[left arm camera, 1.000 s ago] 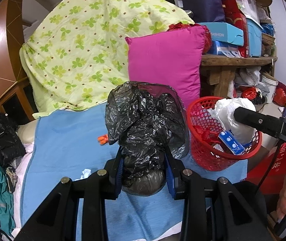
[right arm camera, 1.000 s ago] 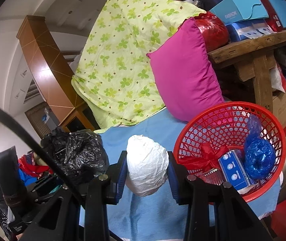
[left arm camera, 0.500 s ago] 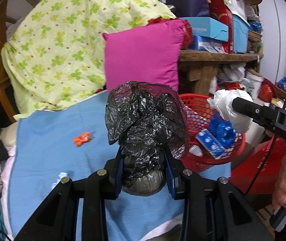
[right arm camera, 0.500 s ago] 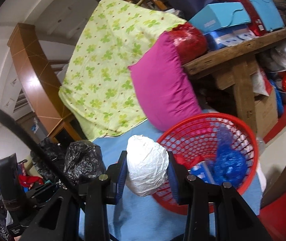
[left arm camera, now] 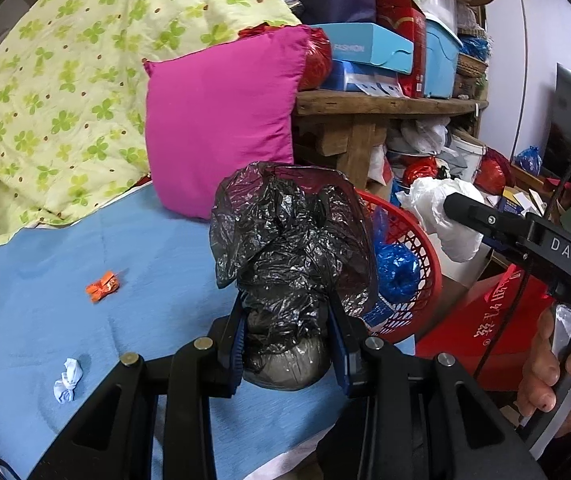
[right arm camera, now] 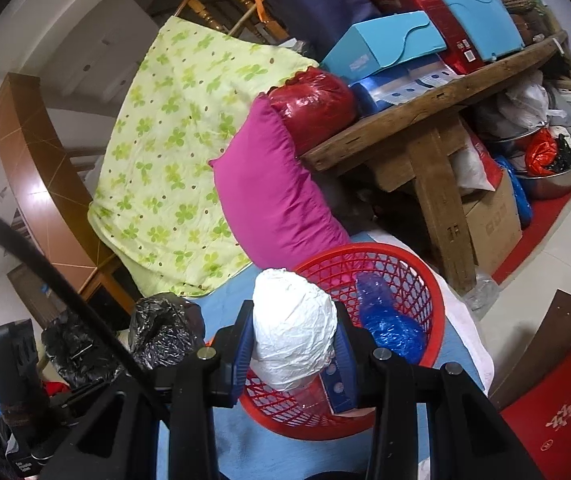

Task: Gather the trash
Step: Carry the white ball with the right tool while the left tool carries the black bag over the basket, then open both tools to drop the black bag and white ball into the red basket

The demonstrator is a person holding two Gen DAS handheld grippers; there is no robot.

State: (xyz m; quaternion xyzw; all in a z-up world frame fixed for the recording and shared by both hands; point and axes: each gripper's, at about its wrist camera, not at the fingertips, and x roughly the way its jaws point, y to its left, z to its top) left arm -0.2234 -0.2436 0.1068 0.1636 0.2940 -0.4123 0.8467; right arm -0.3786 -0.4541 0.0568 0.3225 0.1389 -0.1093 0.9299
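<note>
Left gripper pinching black bag bundle between its fingers, right gripper clamping white bag wad over red basket

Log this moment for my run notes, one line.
left gripper: shut on black bag | right gripper: shut on white bag, over red basket

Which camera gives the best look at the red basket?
The right wrist view: it looks down on the red basket, showing most of its rim, mesh wall and the blue bag inside. In the left wrist view, the black bag in the left gripper hides most of the basket; only its right side shows.
</note>
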